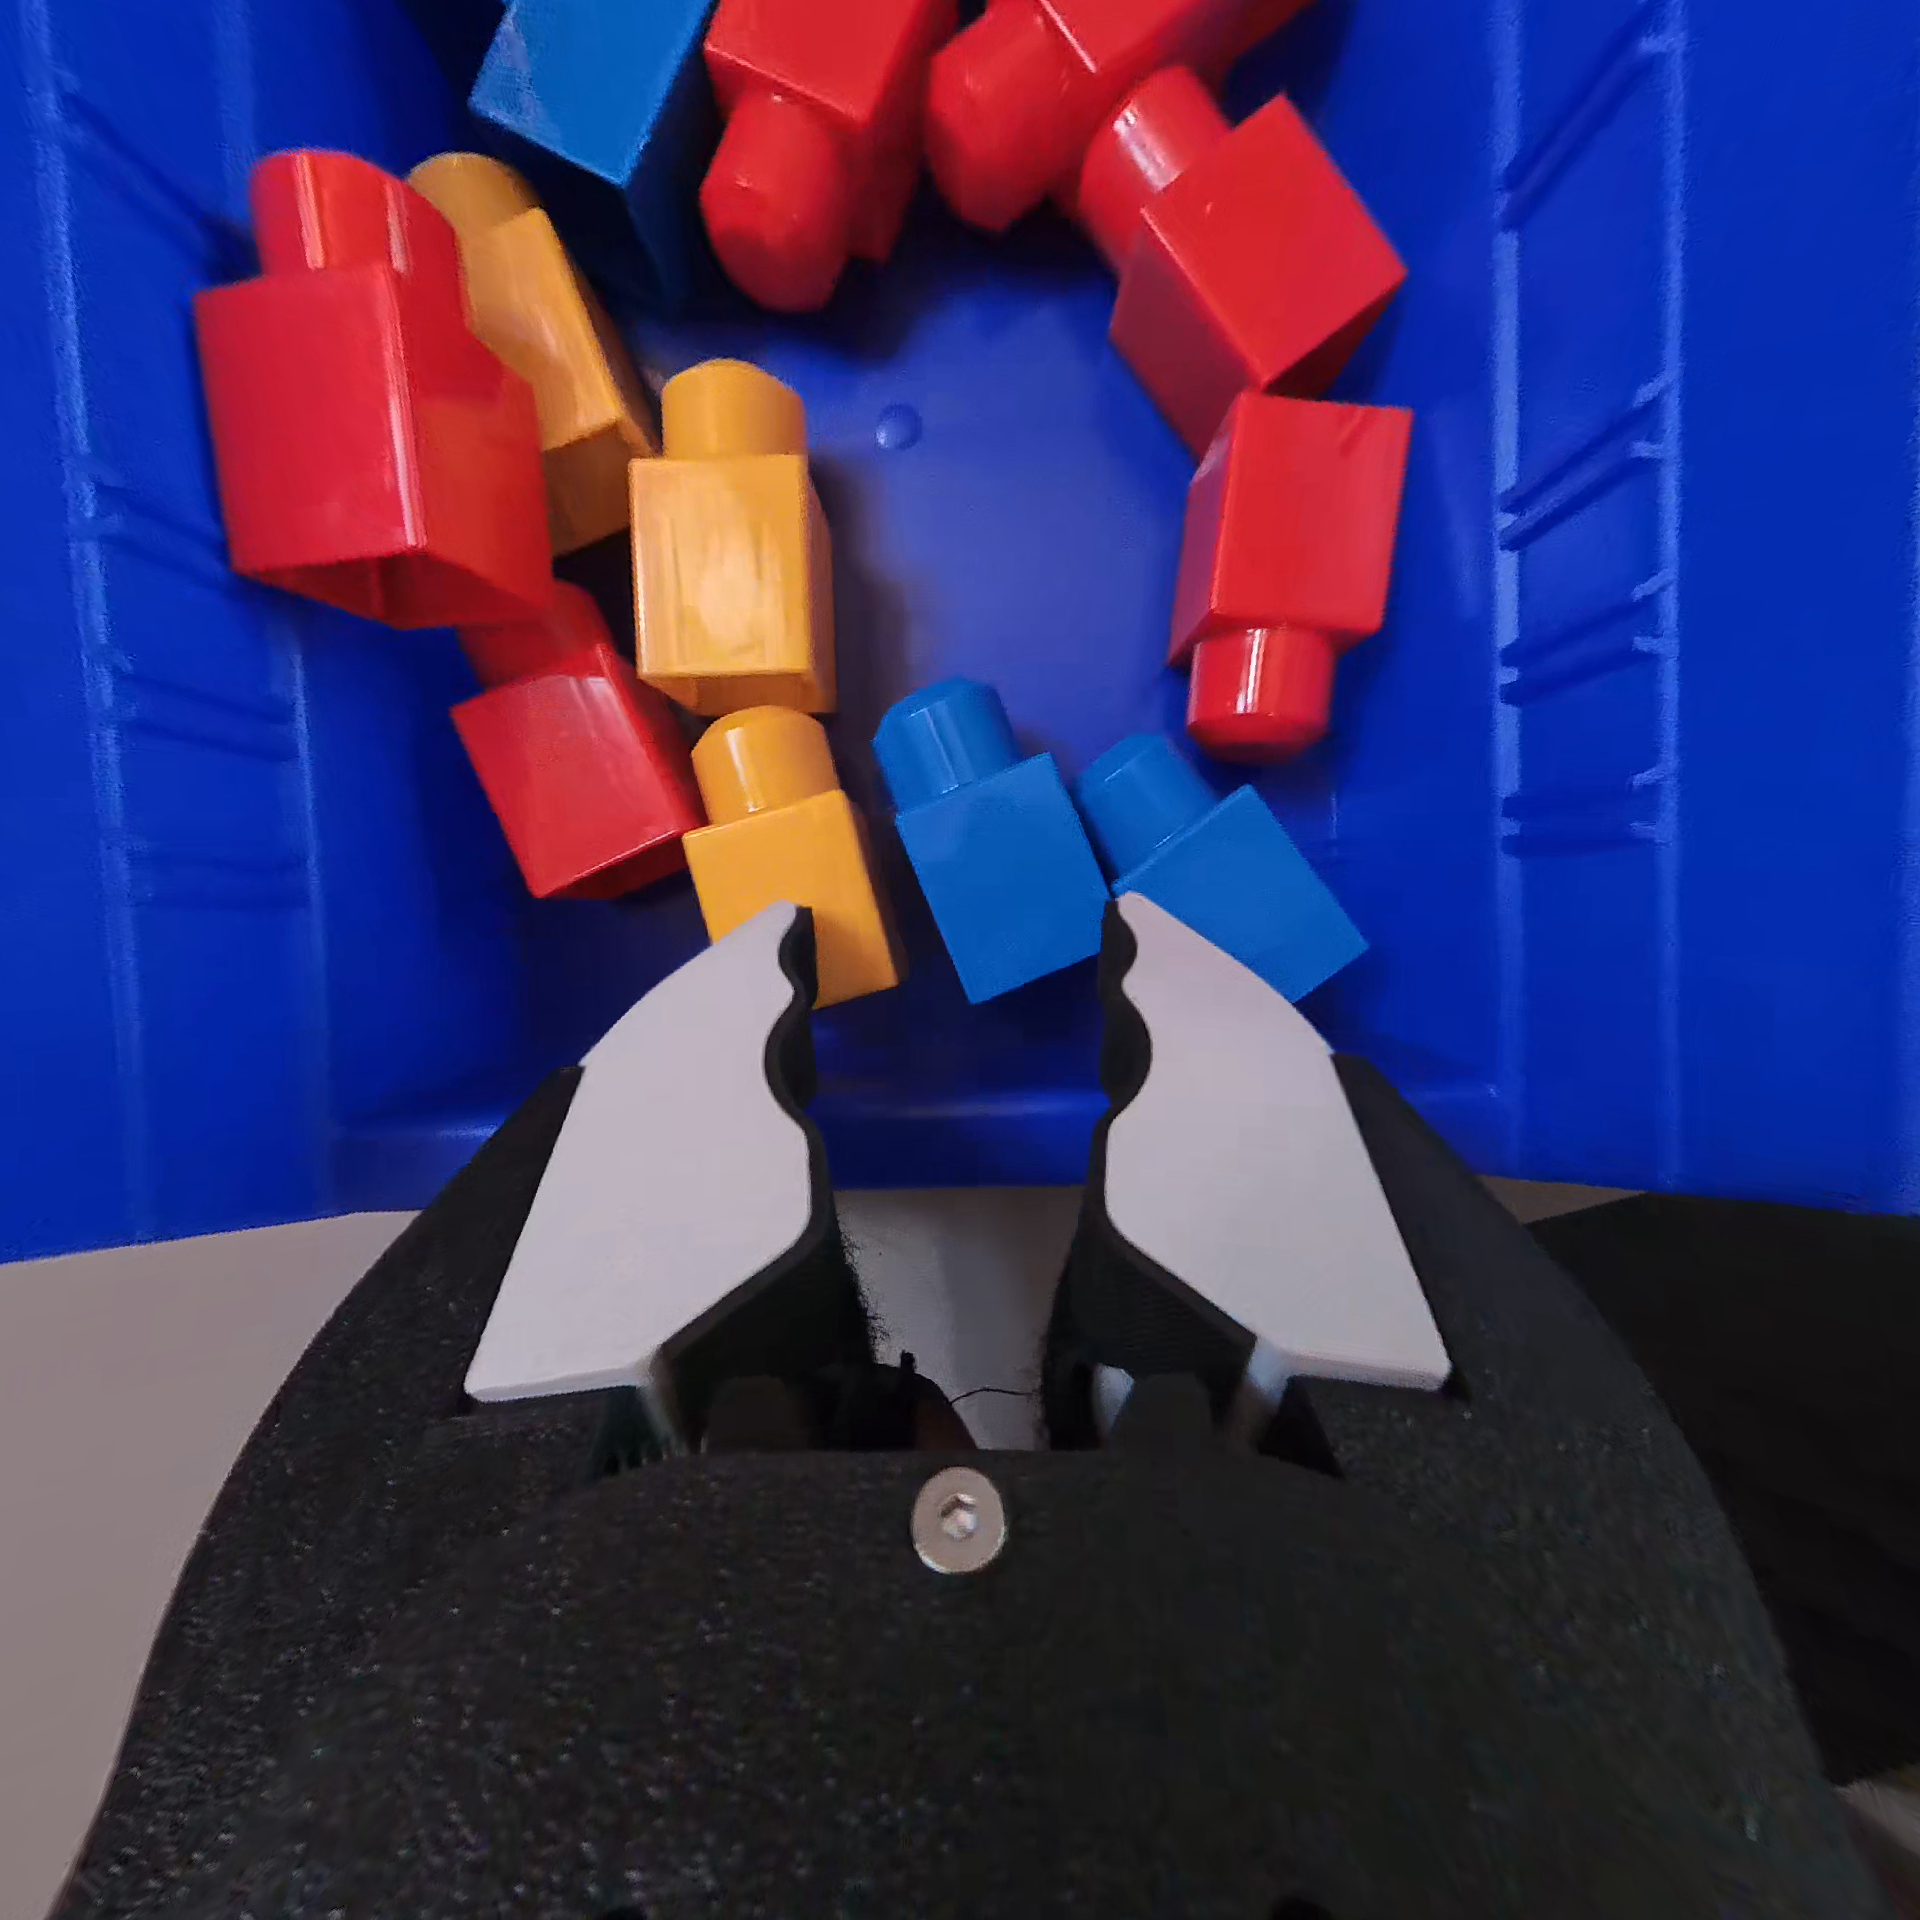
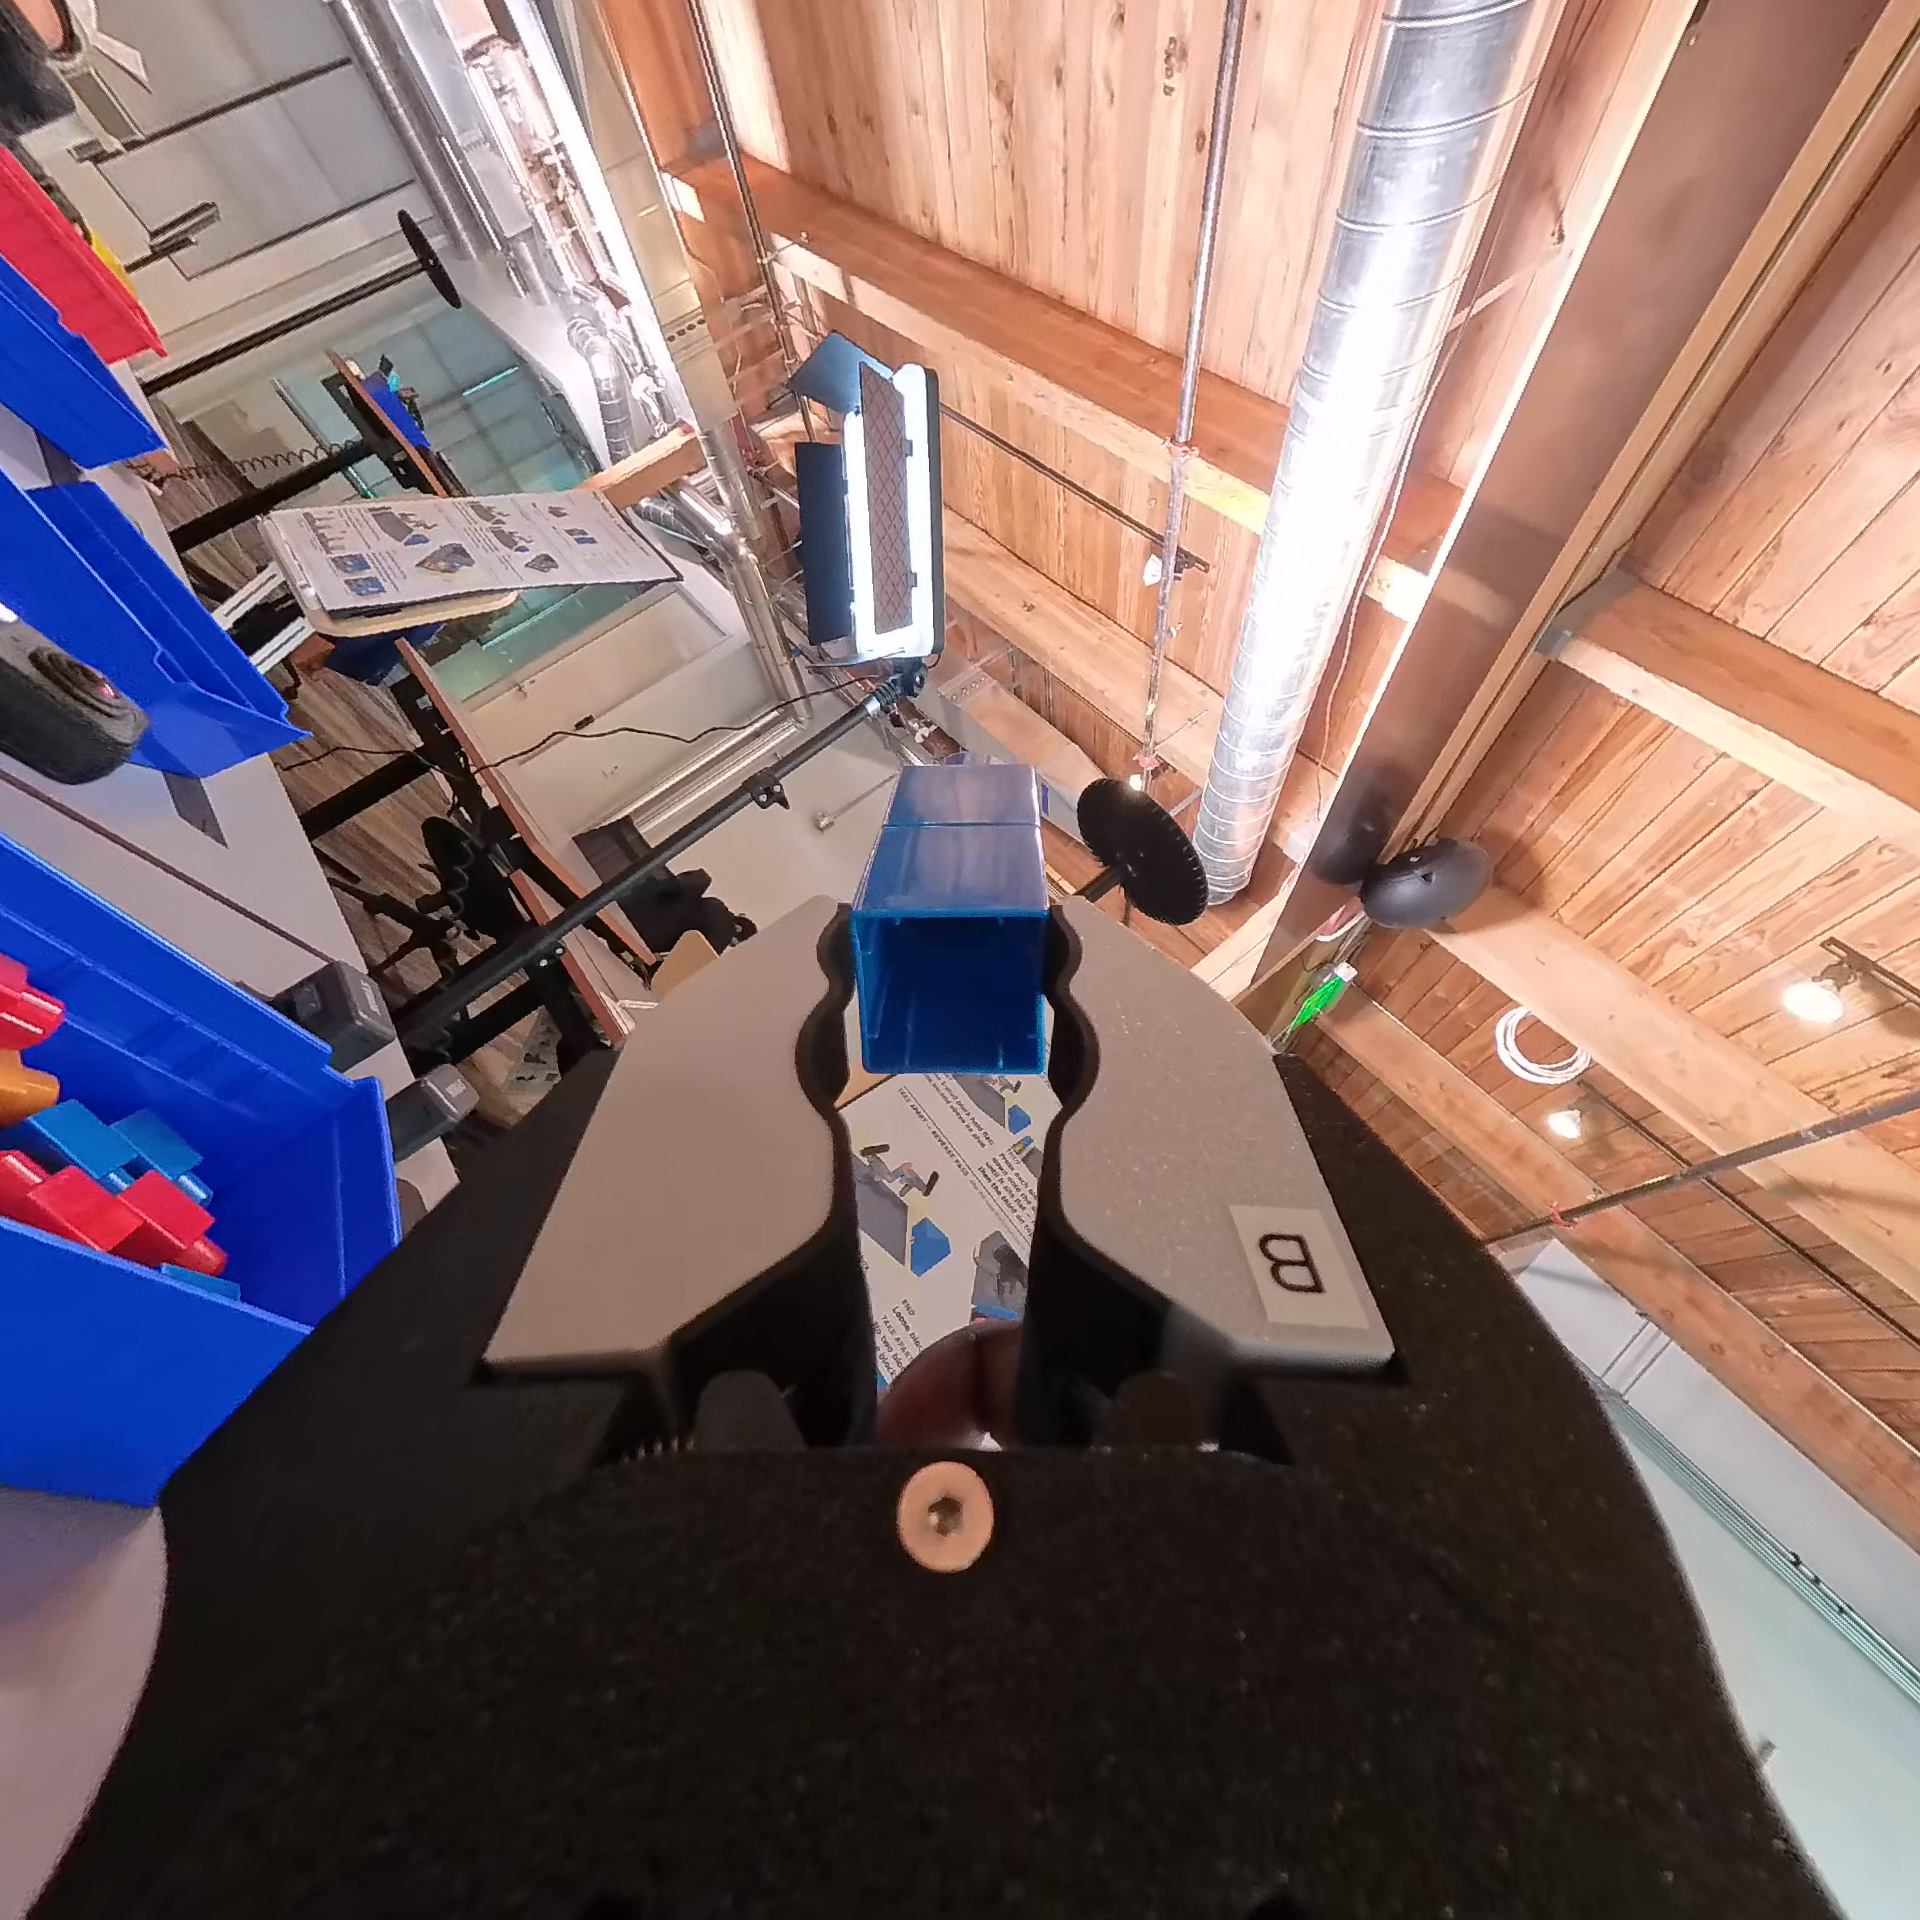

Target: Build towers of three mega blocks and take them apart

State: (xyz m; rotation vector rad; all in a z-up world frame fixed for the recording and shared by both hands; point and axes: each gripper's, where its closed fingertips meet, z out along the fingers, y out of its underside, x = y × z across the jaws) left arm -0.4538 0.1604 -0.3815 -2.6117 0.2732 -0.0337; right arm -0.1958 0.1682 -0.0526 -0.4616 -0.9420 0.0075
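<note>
In the left wrist view, a blue bin [image 1: 1590, 623] holds several loose red, yellow and blue mega blocks. My left gripper [image 1: 956, 930] is open and empty, just above the bin's near end. A blue block [image 1: 987, 842] lies right ahead between its fingertips, a second blue block [image 1: 1216, 852] by the right finger, a yellow block [image 1: 790, 842] by the left finger. In the right wrist view, my right gripper [image 2: 948, 935] is shut on a stack of two joined blue blocks [image 2: 951, 914], held up in the air with the hollow underside facing the camera.
Several blue bins [image 2: 125, 623] and a red one [image 2: 62, 260] sit on the left in the right wrist view; the nearest [image 2: 208, 1340] holds red, blue and yellow blocks. Behind are a light panel [image 2: 883, 520], a metal duct [image 2: 1351, 416], wooden beams and printed sheets [image 2: 468, 551]. My right fingertips sit around 40 centimeters from my left ones.
</note>
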